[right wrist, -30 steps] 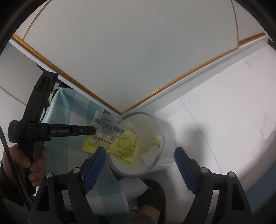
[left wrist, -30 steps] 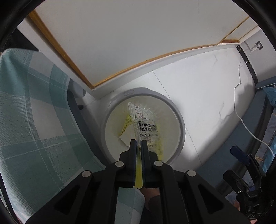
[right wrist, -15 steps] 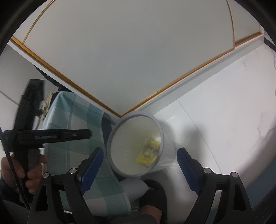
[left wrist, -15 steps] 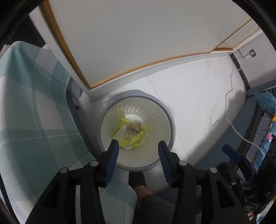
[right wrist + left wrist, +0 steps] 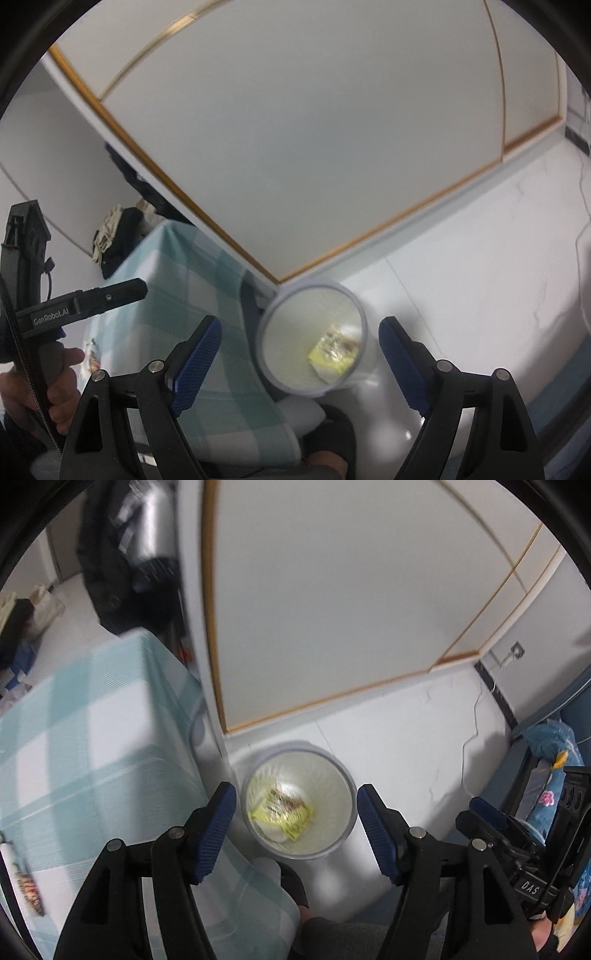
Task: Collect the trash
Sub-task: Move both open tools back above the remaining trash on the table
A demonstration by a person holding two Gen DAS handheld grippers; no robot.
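Note:
A round white trash bin (image 5: 349, 786) (image 5: 365, 317) stands on the pale floor beside the cloth-covered table. At its bottom lies a yellow printed wrapper (image 5: 286, 812) (image 5: 334, 350) on some white paper. My left gripper (image 5: 295, 812) hangs well above the bin; its jaws are opening, with nothing between the blue pads. My right gripper (image 5: 301, 345) is open and empty too, high over the bin's rim. The left gripper's side (image 5: 88, 301), with a hand (image 5: 51, 384) on its handle, shows in the right wrist view.
A table with a teal checked cloth (image 5: 85, 738) (image 5: 188, 295) stands left of the bin, with a small packet (image 5: 27, 886) near its edge. A white wall panel with wooden trim (image 5: 332, 609) rises behind. A cable (image 5: 476, 716) trails on the floor; bedding (image 5: 550, 782) is at right.
The left gripper let go of the yellow wrapper, which dropped into the bin, and its jaws spread wide. Both grippers rose away from the bin, which now looks smaller.

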